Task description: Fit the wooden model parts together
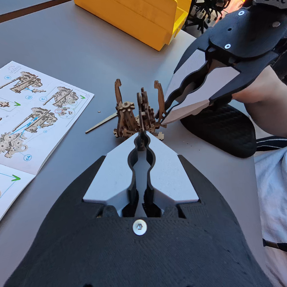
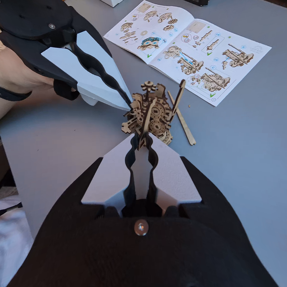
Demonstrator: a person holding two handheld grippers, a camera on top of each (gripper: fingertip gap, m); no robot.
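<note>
A small wooden gear model (image 1: 125, 115) stands on the grey table (image 1: 77, 51); it also shows in the right wrist view (image 2: 156, 111). My left gripper (image 1: 142, 134) is shut on a thin plate at the model's near edge. It comes in from the upper left in the right wrist view (image 2: 129, 108). My right gripper (image 2: 142, 137) is shut on a slim hooked wooden arm (image 2: 149, 115) at the model's side. It reaches in from the right in the left wrist view (image 1: 163, 119). Both grippers hold the model from opposite sides.
A loose wooden stick (image 1: 102, 122) lies by the model (image 2: 181, 119). An open instruction booklet (image 1: 38, 108) lies to the left (image 2: 186, 51). A yellow bin (image 1: 139, 20) stands at the back. A black quilted pad (image 1: 220, 128) sits off the table's right edge.
</note>
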